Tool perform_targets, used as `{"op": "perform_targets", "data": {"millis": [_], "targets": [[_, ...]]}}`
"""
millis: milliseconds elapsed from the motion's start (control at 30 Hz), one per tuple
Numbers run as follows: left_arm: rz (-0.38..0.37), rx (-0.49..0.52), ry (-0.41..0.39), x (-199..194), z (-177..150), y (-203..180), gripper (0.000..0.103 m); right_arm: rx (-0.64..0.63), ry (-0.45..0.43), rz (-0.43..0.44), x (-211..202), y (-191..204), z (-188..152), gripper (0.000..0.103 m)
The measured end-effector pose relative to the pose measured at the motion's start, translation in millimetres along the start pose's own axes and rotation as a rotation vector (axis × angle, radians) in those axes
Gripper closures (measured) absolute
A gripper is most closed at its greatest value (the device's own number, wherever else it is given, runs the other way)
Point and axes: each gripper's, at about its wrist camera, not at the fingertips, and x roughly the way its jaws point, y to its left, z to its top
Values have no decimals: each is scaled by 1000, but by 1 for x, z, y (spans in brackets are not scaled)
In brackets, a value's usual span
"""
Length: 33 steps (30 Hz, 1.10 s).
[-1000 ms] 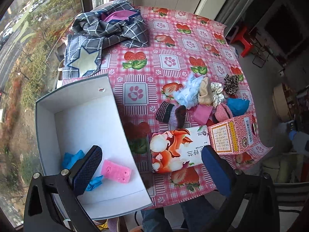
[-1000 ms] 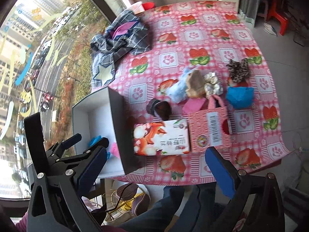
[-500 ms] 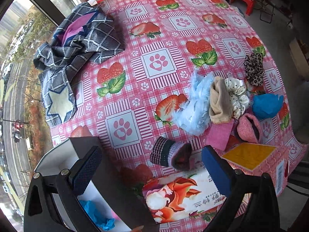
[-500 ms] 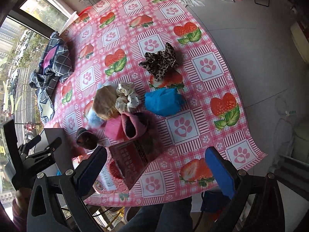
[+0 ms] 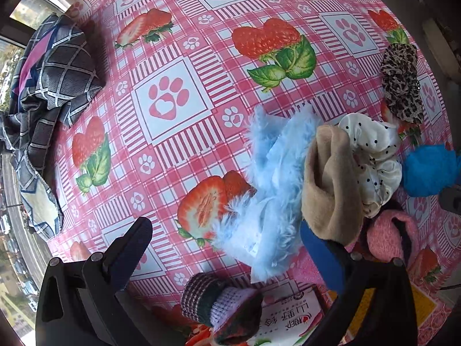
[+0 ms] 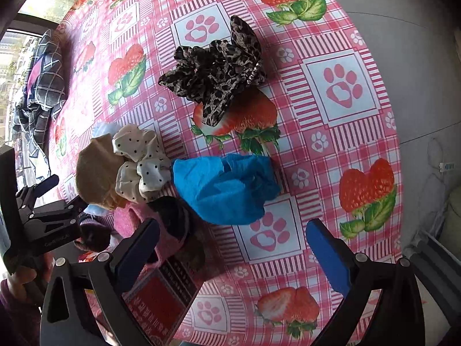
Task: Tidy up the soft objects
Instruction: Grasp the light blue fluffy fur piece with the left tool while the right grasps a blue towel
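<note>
Soft items lie in a cluster on the pink strawberry tablecloth [image 5: 173, 66]. My left gripper [image 5: 227, 248] is open, low over a fluffy light-blue piece [image 5: 273, 178], with a tan sock [image 5: 331, 181] at its right finger and a striped knit sock [image 5: 222, 302] below. A white dotted scrunchie [image 5: 374, 158], a leopard scrunchie [image 5: 402, 80] and a blue cloth [image 5: 429, 170] lie to the right. My right gripper [image 6: 230, 245] is open, just short of the blue cloth [image 6: 224, 187], its left finger over a pink sock [image 6: 161, 230]. The leopard scrunchie [image 6: 216, 77] lies beyond.
A dark plaid garment [image 5: 43, 101] is heaped at the table's left edge. A tissue pack [image 5: 285, 323] and a red-and-yellow carton [image 6: 161, 297] sit at the near edge. The table's right edge drops to grey floor [image 6: 417, 43]. My left gripper shows in the right wrist view [image 6: 43, 219].
Both grippers moved forward and down toward the cluster. The left left the white box, which is out of view now, and reached the fluffy blue piece; the right closed in on the blue cloth.
</note>
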Motion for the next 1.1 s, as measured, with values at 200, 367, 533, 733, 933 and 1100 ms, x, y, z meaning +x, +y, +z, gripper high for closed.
{"op": "perform_targets", "data": {"millis": [200,367,533,733,933,1100], "targets": [[-48,-58,30,17,12,8,0,-32,46,-16,34,3,17,1],[-147,-85,56,27,12,13,25,-42,42,-21,44,5,20,36],[-235,-94,31,17,8,8,74,-50,61,9,43,7,20,56],[-228,-148,-83,-23,-10,23,78,-43,32,46,21,4,16,59],[-200,-204,-143,-52,-27,48,78,-46,20,72,-3,4,10,59],[-185,-266,-192,-71,-37,51,78,-57,-16,91,-23,10,8,59]]}}
